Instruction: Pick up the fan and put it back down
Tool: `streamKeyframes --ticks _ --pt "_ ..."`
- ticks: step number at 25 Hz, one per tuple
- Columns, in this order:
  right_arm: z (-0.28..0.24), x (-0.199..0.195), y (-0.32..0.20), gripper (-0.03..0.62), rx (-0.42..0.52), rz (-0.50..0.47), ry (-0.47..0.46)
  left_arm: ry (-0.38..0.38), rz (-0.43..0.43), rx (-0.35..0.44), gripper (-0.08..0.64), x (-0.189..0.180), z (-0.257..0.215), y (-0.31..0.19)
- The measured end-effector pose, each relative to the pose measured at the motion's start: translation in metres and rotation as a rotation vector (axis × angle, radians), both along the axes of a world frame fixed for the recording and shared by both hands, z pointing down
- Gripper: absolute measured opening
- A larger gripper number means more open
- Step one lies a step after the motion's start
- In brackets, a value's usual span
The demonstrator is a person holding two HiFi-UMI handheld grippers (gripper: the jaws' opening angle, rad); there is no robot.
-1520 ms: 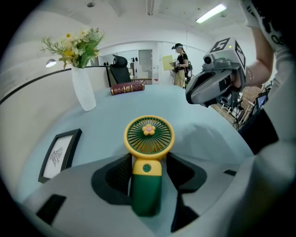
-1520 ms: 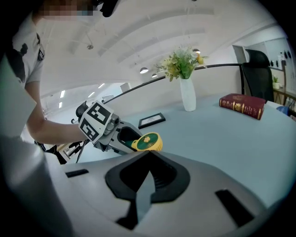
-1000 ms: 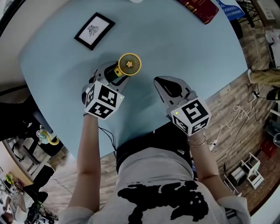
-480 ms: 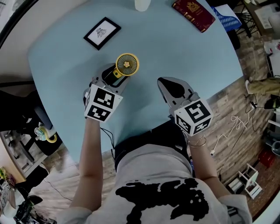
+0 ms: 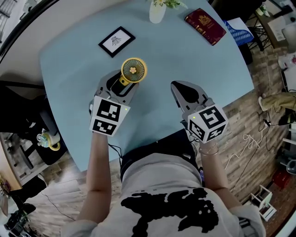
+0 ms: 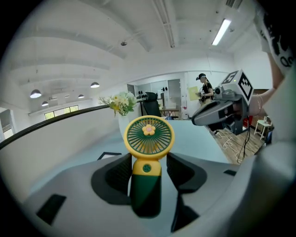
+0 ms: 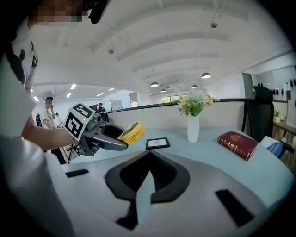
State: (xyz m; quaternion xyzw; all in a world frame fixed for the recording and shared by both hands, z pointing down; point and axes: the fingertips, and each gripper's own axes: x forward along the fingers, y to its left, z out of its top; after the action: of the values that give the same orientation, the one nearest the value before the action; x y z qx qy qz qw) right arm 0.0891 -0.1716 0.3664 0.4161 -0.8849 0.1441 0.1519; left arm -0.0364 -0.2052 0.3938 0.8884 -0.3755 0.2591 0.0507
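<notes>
Left gripper [image 5: 119, 84]: jaws clamped on the dark green handle of the small hand fan with a round yellow head and green grille [image 5: 133, 71]. In the left gripper view the fan [image 6: 148, 139] stands upright between the two black pads, one on each side of the handle. Its head rises above the jaws and a pale flower sits at the grille's centre.

From the right gripper view the fan [image 7: 131, 132] sticks out of the left gripper [image 7: 115, 138], tilted, and appears clear of the pale blue tabletop [image 5: 185, 55].

Right gripper [image 5: 178, 85]: jaws pressed together, nothing between them. It hangs over the near edge of the tabletop, beside the left gripper and apart from it.

On the far side of the tabletop:
- A black-framed picture with a white mat [image 5: 116, 40] lies flat beyond the fan.
- A white vase of pale flowers [image 5: 157, 11] stands to the right of the picture.
- A dark red book with a gold emblem [image 5: 206, 25] lies further right, near the edge.
</notes>
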Motion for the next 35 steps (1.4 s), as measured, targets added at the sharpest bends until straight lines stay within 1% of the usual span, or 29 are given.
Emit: streamKeyframes --ticks 3,5,9,12,18,20,25,31,35 --pt "-0.010 -0.004 0.000 0.005 0.027 -0.010 -0.002 -0.008 -0.023 0.016 0.247 -0.006 -0.013 0.002" --pt "-0.016 -0.007 -0.001 0.005 0.047 -0.015 -0.004 0.000 -0.037 0.033 0.247 -0.009 -0.024 0.001" --pt "-0.030 -0.013 0.000 0.005 0.084 -0.028 -0.006 0.046 -0.066 0.066 0.247 -0.015 -0.047 0.000" --pt "-0.042 -0.017 0.001 0.005 0.109 -0.040 -0.015 0.089 -0.097 0.071 0.247 -0.024 -0.058 0.004" --pt "-0.064 -0.015 0.002 0.005 0.160 -0.035 -0.028 0.140 -0.139 0.109 0.247 -0.035 -0.079 0.014" --pt "-0.071 -0.017 0.003 0.005 0.179 -0.038 -0.032 0.144 -0.152 0.128 0.247 -0.039 -0.087 0.019" --pt "-0.091 -0.025 0.008 0.005 0.215 -0.059 -0.058 0.156 -0.155 0.156 0.247 -0.042 -0.101 0.034" --pt "-0.096 -0.040 0.020 0.005 0.234 -0.091 -0.080 0.232 -0.167 0.145 0.247 -0.038 -0.103 0.048" --pt "-0.091 -0.048 0.030 0.005 0.223 -0.109 -0.079 0.258 -0.169 0.155 0.247 -0.034 -0.102 0.056"
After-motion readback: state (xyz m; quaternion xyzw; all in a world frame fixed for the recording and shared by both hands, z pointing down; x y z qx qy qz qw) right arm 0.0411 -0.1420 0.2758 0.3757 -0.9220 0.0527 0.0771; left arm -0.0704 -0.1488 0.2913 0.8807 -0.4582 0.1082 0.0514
